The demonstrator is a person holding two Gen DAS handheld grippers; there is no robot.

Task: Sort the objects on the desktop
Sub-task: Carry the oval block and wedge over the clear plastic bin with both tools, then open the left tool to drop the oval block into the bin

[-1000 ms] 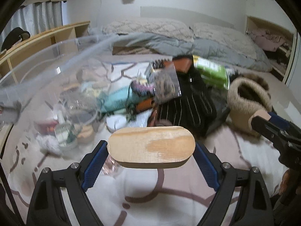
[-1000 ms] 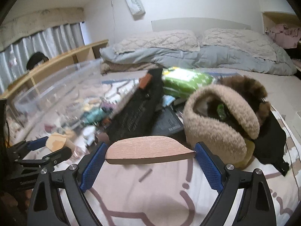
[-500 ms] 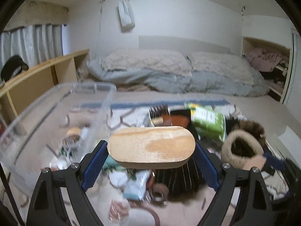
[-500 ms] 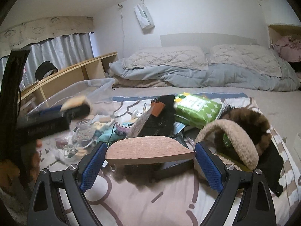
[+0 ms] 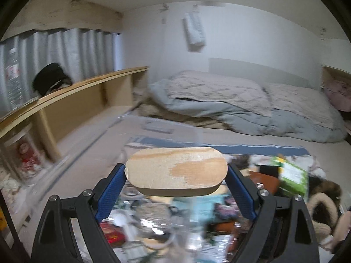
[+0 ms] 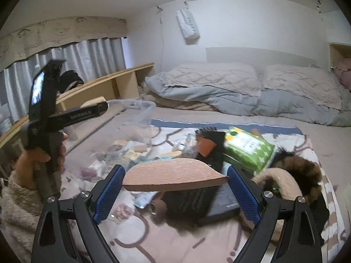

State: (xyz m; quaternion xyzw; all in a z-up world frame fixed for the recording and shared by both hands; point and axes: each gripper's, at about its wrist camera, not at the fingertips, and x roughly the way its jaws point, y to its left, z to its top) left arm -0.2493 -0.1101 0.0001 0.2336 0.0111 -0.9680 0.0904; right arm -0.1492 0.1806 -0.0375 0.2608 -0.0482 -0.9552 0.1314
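Note:
My left gripper point(image 5: 175, 175) is shut on an oval wooden block point(image 5: 175, 166), its blue pads against both ends. It hangs above a blurred pile of small objects point(image 5: 166, 223) on the patterned bed cover. My right gripper point(image 6: 175, 176) is shut on a half-oval wooden piece point(image 6: 173, 172) over the same pile. The right wrist view shows the left gripper point(image 6: 96, 104) raised at the left, held by a hand point(image 6: 33, 157) in a fluffy sleeve. A clear plastic bin point(image 6: 140, 109) lies just beyond its tip. In the pile are a green wipes pack point(image 6: 248, 146) and a black striped item point(image 6: 190, 199).
A beige fluffy slipper point(image 6: 278, 184) and a dark furry item point(image 6: 302, 164) lie at the right. A wooden shelf point(image 5: 87, 92) runs along the left under grey curtains. Pillows and a grey duvet point(image 5: 219, 100) fill the far end of the bed.
Both grippers have risen, so the pile sits lower in each view. In the right wrist view the left gripper climbed from the cover to above the bin. Both wooden pieces stay gripped.

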